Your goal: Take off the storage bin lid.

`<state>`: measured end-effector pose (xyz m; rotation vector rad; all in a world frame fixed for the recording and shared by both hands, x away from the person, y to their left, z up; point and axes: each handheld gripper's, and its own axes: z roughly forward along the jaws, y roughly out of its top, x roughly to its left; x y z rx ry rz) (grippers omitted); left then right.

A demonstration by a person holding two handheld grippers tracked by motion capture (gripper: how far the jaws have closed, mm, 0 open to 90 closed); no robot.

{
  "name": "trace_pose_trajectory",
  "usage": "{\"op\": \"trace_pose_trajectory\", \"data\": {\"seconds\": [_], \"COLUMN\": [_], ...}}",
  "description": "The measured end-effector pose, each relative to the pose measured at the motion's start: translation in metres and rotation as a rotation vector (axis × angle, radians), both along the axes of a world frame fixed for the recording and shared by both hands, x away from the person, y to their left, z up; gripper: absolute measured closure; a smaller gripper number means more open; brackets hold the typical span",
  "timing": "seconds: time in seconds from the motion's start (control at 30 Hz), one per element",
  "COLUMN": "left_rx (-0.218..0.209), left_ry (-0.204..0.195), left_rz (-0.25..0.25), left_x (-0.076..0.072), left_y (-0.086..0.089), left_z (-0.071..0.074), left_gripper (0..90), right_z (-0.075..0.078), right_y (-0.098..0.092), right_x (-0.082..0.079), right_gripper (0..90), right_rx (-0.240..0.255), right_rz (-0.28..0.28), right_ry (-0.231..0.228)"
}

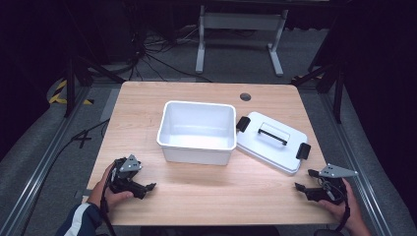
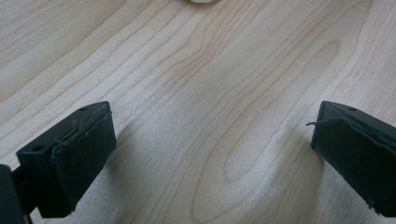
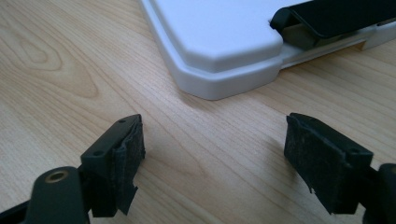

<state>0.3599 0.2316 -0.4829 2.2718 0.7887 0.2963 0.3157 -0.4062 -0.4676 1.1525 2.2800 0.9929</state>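
1. Nothing gripped yet: left tool (image 1: 147, 187) resting low over the near-left part of the tabletop (image 1: 147, 98), jaws spread wide with bare wood between them in the left gripper view.
2. Right tool (image 1: 305, 183) likewise spread apart and empty, near the front-right edge, pointing toward the lid (image 1: 272, 140).
3. White storage bin (image 1: 197, 132) standing open and empty at mid-tabletop, upright, nothing inside.
4. Lid lying flat just right of the bin, handle side up, its near-left end close against the bin's wall; touching or merely beside, cannot tell. Black latches at both ends, black handle (image 1: 273, 132) across the top.
5. Judged progress: at the very start. Likely work is closing the bin, so grasping the lid, lifting it over, seating it and perhaps snapping the latches all remain.
6. High view: gives the whole layout, both hands, the bin's empty inside, and a dark round grommet hole (image 1: 245, 97) at the far side.
7. Right gripper view: brings up the lid's rounded corner (image 3: 224, 79) and one black latch (image 3: 336, 16) close ahead of the jaws, with a strip of bare wood between.
8. Left gripper view: wood grain and a sliver of white bin at the top edge (image 2: 203, 1), well ahead of the jaws.
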Motion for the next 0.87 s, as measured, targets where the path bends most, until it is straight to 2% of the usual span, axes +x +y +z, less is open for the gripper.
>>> {"op": "trace_pose_trajectory", "data": {"seconds": [0.87], "left_rx": [0.0], "left_ry": [0.0], "left_rz": [0.0], "left_x": [0.0001], "left_y": [0.0], "left_z": [0.0], "left_gripper": [0.3], "right_z": [0.0], "right_y": [0.0], "right_x": [0.0001], "right_gripper": [20.4], "right_rx": [0.0], "right_rz": [0.0], "right_ry": [0.0]}}
